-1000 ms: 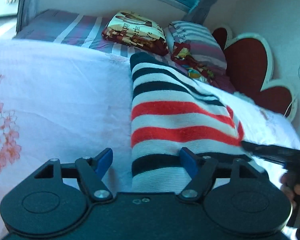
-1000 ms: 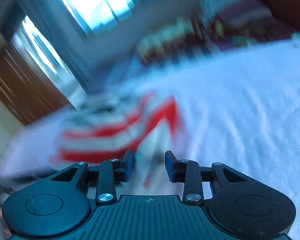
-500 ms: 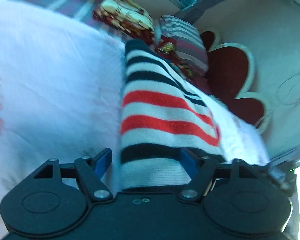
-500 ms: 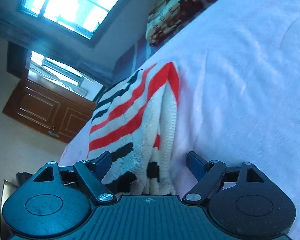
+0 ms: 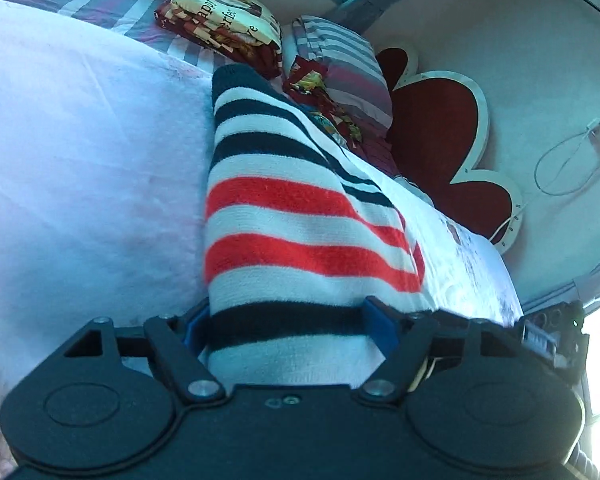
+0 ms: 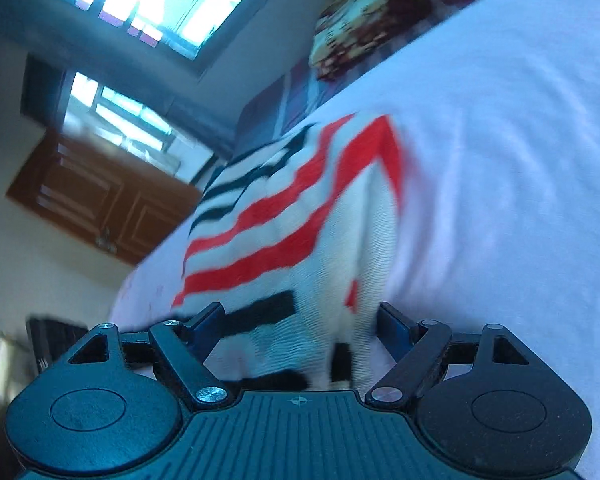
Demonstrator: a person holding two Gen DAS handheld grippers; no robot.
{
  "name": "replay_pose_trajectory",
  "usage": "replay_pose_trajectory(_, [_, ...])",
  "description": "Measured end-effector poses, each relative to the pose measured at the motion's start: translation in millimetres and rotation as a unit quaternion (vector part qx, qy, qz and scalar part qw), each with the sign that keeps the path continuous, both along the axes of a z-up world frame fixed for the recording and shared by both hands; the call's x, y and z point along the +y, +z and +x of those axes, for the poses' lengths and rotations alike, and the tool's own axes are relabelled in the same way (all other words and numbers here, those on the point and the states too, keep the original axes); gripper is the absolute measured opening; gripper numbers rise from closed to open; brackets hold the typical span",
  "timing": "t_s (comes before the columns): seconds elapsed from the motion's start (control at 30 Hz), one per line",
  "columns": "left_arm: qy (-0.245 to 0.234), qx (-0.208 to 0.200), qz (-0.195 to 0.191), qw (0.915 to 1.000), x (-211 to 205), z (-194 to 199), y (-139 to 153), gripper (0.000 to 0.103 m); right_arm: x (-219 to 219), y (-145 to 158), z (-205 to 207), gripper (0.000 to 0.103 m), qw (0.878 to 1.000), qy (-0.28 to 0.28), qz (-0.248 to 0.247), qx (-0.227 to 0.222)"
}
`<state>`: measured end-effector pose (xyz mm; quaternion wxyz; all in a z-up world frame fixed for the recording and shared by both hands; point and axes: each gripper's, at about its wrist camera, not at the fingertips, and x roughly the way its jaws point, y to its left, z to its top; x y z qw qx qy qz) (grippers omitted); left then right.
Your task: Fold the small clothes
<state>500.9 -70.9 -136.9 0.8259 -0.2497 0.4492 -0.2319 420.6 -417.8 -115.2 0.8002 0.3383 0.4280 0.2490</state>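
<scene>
Fingers of the left gripper are sitting spread wide, blue pads flanking the near end of the striped garment, which is running straight out ahead between them. Looks like they are straddling it rather than pinching; whether the pads are actually pressing the knit, cannot tell, the body is cutting off that edge.

Right gripper fingers are also standing apart, the garment bunching up between them and extending forward-left of the tips. Likely both are bracketing opposite ends so a fold can be lined up or squared — a judgement only.

Garment is lying folded lengthwise on the white bedspread, layered edges showing just ahead of the right fingers.

Hard to read: right view is motion-smeared, so fold layers and pad contact are unclear. Cloth under both gripper bodies is hidden. Beyond the left fingertips, pillows and a red headboard are sitting well apart from the garment. A dark device at the right of the left fingers is cropped, unidentifiable.
</scene>
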Motion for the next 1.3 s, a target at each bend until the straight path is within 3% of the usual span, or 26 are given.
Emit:
replay_pose_trajectory(0.03, [-0.003,-0.004,0.007,1.0,0,-1,1,0.075,3,3,-2,0.063,1.0,0.008,-0.012,-0.004])
replay_pose_trajectory(0.07, [-0.005,-0.007,0.011,0.9999,0,-3,3,0.075,0,4,-3,0.057,1.0,0.009,-0.016,-0.003])
replay_pose_trajectory(0.2, [-0.009,-0.005,0.006,0.9999,6,-3,0,0.078,-14,-4,-8,0.056,0.999,-0.032,-0.015,0.005])
replay_pose_trajectory(0.3, [-0.006,-0.007,0.003,1.0,4,-2,-3,0.078,-6,-8,-2,0.06,0.999,-0.03,0.005,0.012])
replay_pose_trajectory(0.33, [-0.006,-0.007,0.001,1.0,2,-2,-4,0.078,-2,-5,-1,0.06,1.0,-0.022,-0.005,0.007])
replay_pose_trajectory(0.4, [-0.004,-0.011,0.002,0.9999,2,-4,-4,0.075,17,3,0,0.049,0.999,-0.002,-0.052,-0.014])
replay_pose_trajectory(0.47, [-0.005,-0.016,0.013,0.9998,-1,-5,-1,0.075,32,9,-1,0.047,0.994,0.009,-0.101,-0.04])
replay_pose_trajectory(0.57, [-0.007,-0.033,0.052,0.998,-14,-8,9,0.075,37,2,-4,0.044,0.994,-0.003,-0.099,-0.041])
replay_pose_trajectory(0.67, [-0.013,-0.058,0.102,0.993,-31,-13,19,0.074,50,6,-10,0.042,0.99,-0.005,-0.133,-0.055])
replay_pose_trajectory(0.73, [-0.017,-0.072,0.136,0.9879,-41,-16,28,0.066,61,10,-12,0.039,0.984,-0.003,-0.162,-0.067])
replay_pose_trajectory(0.77, [-0.015,-0.077,0.147,0.9861,-45,-17,33,0.053,66,13,-14,0.037,0.982,-0.002,-0.176,-0.074])
replay_pose_trajectory(0.87, [-0.016,-0.102,0.144,0.9842,-47,-26,51,0.047,72,31,-27,0.035,0.98,-0.003,-0.169,-0.104])
replay_pose_trajectory(0.97, [-0.022,-0.081,0.165,0.9827,-48,-24,38,0.048,81,30,-27,0.034,0.975,0.003,-0.202,-0.094])
replay_pose_trajectory(1.0, [-0.014,-0.078,0.157,0.9844,-45,-23,34,0.047,86,23,-24,0.034,0.972,0.006,-0.22,-0.08])
replay_pose_trajectory(1.07, [-0.007,-0.079,0.139,0.9871,-40,-24,35,0.047,81,19,-24,0.034,0.977,-0.004,-0.201,-0.07])
replay_pose_trajectory(1.17, [-0.009,-0.089,0.141,0.9859,-40,-28,38,0.047,78,28,-33,0.034,0.978,-0.015,-0.19,-0.088])
replay_pose_trajectory(1.3, [-0.017,-0.101,0.128,0.9865,-33,-34,46,0.046,92,49,-40,0.034,0.97,-0.017,-0.211,-0.116])
